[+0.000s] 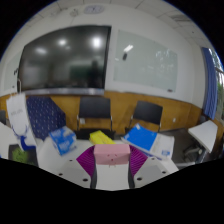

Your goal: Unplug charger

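I am looking at the gripper, and its two fingers are pinching a pink block. The block fills the gap between the two purple pads, and both pads seem to press on its sides. I cannot tell for sure if this pink block is the charger, but it is the only thing the tool holds. It sits right at the tips of the fingers, over the near edge of a pale table. Just behind the pink block lies a yellow box. Behind the block and off to the right is a bright blue box. Behind the block and to the left is a blue and white box. Past that box, farther left of the block, something dark blue with small dots leans up. Far left of the block, low down, there is a small green thing, too small to make out. Far right of the block sits a white thing on the table. Well behind the block two black chairs stand by a brown wooden wall. High above the block, on the far wall, hangs a big dark screen. A white board hangs beside the screen.
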Available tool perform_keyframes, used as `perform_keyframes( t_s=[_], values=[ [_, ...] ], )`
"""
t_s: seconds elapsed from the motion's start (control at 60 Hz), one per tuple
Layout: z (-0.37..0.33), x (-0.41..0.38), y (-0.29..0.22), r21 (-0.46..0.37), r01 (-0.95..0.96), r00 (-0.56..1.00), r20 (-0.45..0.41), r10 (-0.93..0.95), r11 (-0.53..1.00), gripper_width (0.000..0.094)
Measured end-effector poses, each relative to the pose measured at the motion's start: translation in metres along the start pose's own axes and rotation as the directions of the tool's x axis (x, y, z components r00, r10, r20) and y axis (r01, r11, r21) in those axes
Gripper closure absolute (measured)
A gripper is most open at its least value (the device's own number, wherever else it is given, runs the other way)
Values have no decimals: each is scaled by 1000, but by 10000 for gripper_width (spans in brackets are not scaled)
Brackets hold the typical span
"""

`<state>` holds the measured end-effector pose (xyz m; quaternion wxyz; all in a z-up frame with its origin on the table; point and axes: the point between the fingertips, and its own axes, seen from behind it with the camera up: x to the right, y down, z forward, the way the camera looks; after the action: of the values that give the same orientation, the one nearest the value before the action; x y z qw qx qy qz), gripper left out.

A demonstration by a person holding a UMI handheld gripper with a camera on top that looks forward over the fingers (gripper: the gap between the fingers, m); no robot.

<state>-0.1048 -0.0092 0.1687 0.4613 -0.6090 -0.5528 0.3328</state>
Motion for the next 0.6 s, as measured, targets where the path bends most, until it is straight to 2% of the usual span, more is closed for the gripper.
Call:
perform_keyframes(
  t_s=[0.1, 0.183, 0.317, 0.433, 0.483, 0.517, 0.6],
  values=[
    [12, 25, 65, -136, 26, 999, -21, -29, 990, 495],
    [30, 33, 109, -208, 21, 999, -25, -27, 978, 481],
    [49, 48, 149, -303, 38, 998, -31, -50, 952, 439],
    [53, 42, 181, -418, 3, 1000, 20, 6, 908, 382],
    [55, 44, 181, -423, 9, 1000, 26, 2, 906, 363],
    [54, 47, 181, -432, 12, 1000, 23, -2, 902, 323],
    [44, 55, 169, -418, 6, 1000, 12, -1, 908, 56]
  ],
)
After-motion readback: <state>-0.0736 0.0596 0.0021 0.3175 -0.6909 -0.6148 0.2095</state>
